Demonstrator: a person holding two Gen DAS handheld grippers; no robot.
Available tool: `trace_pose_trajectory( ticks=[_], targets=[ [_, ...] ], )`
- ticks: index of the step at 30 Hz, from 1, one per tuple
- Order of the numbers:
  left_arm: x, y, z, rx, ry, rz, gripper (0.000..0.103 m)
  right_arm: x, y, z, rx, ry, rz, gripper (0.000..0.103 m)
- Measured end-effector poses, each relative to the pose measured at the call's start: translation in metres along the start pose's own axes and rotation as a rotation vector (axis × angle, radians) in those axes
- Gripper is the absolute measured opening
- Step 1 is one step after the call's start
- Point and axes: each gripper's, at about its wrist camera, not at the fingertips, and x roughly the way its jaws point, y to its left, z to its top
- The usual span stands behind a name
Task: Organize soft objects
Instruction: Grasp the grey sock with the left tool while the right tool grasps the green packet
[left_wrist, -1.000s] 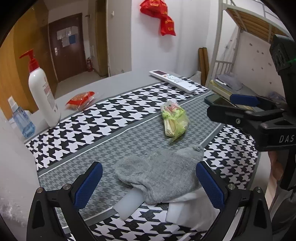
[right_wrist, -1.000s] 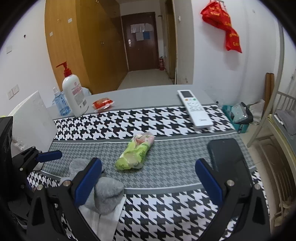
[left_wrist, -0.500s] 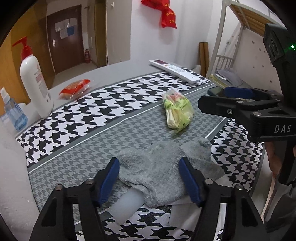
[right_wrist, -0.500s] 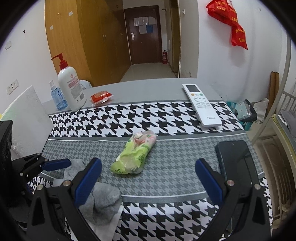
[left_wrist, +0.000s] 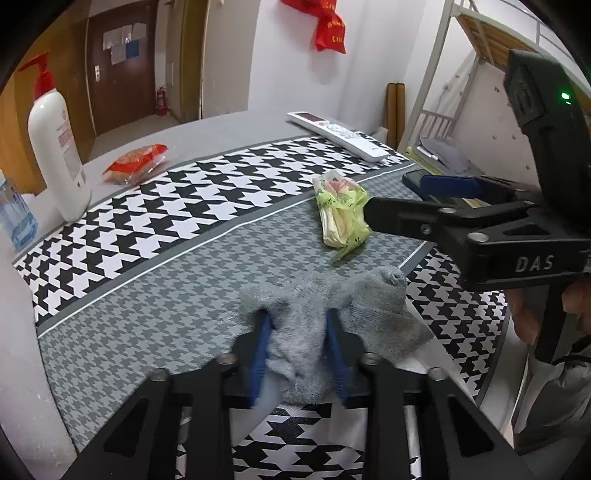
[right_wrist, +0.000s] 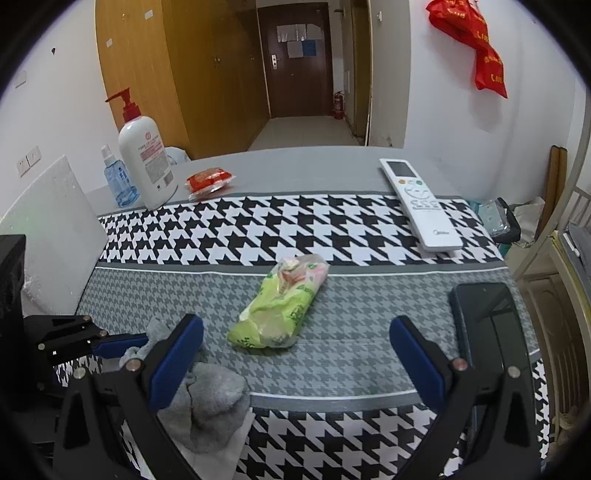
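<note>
A grey sock (left_wrist: 373, 306) lies bunched on the houndstooth cloth near the front edge, over a white sheet (left_wrist: 413, 363). My left gripper (left_wrist: 297, 332) is shut on the sock's near part, its blue pads pressed into the fabric. The sock also shows in the right wrist view (right_wrist: 210, 398), low left. My right gripper (right_wrist: 295, 354) is open and empty, above the cloth, with a green plastic-wrapped packet (right_wrist: 280, 310) lying between and beyond its fingers. That packet (left_wrist: 341, 214) shows in the left wrist view beside the right gripper's finger.
A white pump bottle (right_wrist: 146, 155), a small blue bottle (right_wrist: 118, 181) and a red snack packet (right_wrist: 208, 181) stand at the far left. A white remote (right_wrist: 419, 203) lies far right. A black phone (right_wrist: 487, 321) lies right. A white board (right_wrist: 48, 229) leans at the left.
My left gripper has closed from wide open onto the grey sock, bunching it. My right gripper stays open and has moved a little forward toward the green packet.
</note>
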Motion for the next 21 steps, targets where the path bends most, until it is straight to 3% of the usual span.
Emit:
trace_pose_trajectory(
  ticks=[15, 16, 19, 21],
  targets=[
    [-0.023, 0.009, -0.002, -0.042, -0.069, -0.052, 0.018, 0.028, 0.012, 0.012, -0.026, 0.057, 0.009, 0.102],
    [-0.026, 0.009, -0.003, -0.039, -0.078, -0.055, 0.018, 0.030, 0.012, 0.013, -0.028, 0.062, 0.010, 0.101],
    [-0.032, 0.010, -0.005, -0.034, -0.090, -0.064, 0.017, 0.038, 0.012, 0.013, -0.034, 0.089, 0.027, 0.081],
    [-0.032, 0.009, -0.005, -0.031, -0.090, -0.058, 0.017, 0.043, 0.012, 0.012, -0.031, 0.105, 0.021, 0.076]
  ],
)
